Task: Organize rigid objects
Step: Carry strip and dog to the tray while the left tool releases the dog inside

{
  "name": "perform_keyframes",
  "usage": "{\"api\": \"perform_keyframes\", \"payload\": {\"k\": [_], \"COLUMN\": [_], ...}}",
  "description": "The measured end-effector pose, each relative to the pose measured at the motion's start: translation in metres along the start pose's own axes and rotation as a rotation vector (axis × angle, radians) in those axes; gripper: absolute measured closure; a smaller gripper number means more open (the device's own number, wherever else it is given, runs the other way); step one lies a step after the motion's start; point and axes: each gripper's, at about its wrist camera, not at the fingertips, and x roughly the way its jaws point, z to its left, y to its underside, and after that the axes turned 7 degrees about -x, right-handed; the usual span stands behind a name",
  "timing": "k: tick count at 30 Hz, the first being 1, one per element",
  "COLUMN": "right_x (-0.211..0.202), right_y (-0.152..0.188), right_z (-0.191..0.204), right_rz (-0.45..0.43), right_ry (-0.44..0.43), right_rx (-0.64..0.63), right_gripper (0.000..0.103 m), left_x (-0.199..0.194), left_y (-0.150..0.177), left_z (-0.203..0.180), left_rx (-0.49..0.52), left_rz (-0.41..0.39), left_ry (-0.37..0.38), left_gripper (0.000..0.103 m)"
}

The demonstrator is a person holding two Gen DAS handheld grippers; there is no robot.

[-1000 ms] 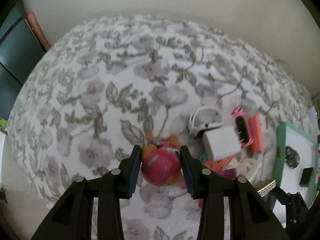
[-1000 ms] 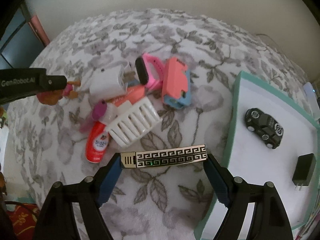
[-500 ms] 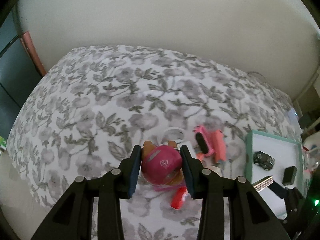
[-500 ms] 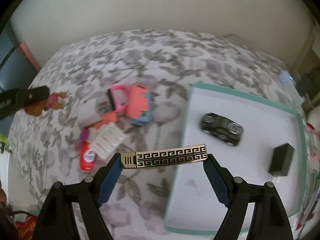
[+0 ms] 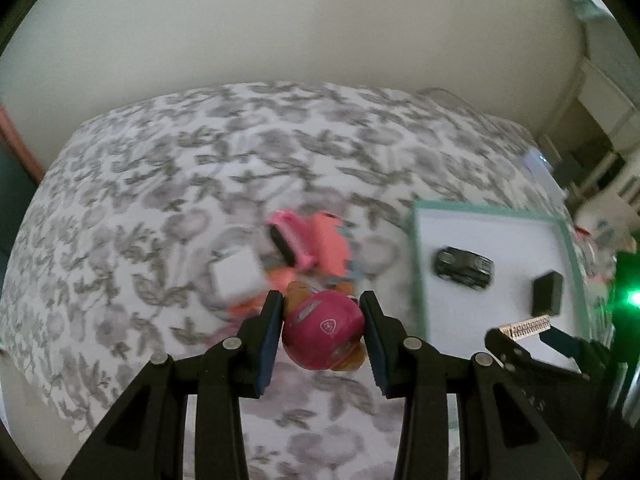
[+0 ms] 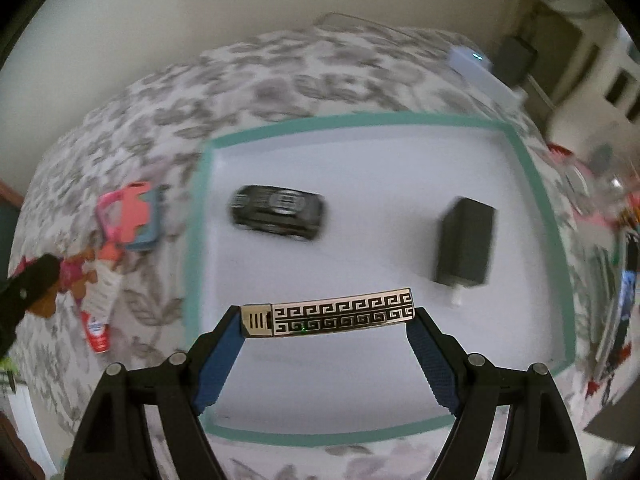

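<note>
My left gripper is shut on a pink toy figure with a round helmet, held in the air above the floral bedspread. My right gripper is shut lengthwise on a gold patterned lighter, hovering over the white tray with a teal rim. In that tray lie a black toy car and a black charger. The left wrist view also shows the tray at right and the lighter's tip in the right gripper.
A blurred pile lies left of the tray: a pink watch, a coral case, a white charger cube, a red tube. A white device sits at the bed's far corner. Clutter lies past the tray's right side.
Both grippers have swept to the right with their loads. The right one went from above the bedspread to above the tray; the left one rose from the bed toward the pile and tray.
</note>
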Motion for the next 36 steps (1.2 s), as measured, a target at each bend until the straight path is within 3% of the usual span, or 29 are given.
{"api": "perform_keyframes", "payload": {"k": [14,31,36], "right_x": [0.004,0.019,0.02], "right_y": [0.016,0.024,0.018], "right_z": [-0.073,-0.076,-0.08], "right_rz": [0.048,0.103,0.098], "right_ry": [0.068,0.071,0.07], "right_rx": [0.15,0.146,0.142], "right_gripper": [0.019,0.019,0.019], "left_x": [0.02,0.041,0.036], "left_y": [0.042,0.061,0.058], "left_z": [-0.1,-0.122,-0.121], "left_rx": [0.241,0.342,0.336], "left_rz": [0.051,0.066,0.052], "left_ry": [0.054,0.011,0.016], "left_gripper": [0.062,0.062,0.041]}}
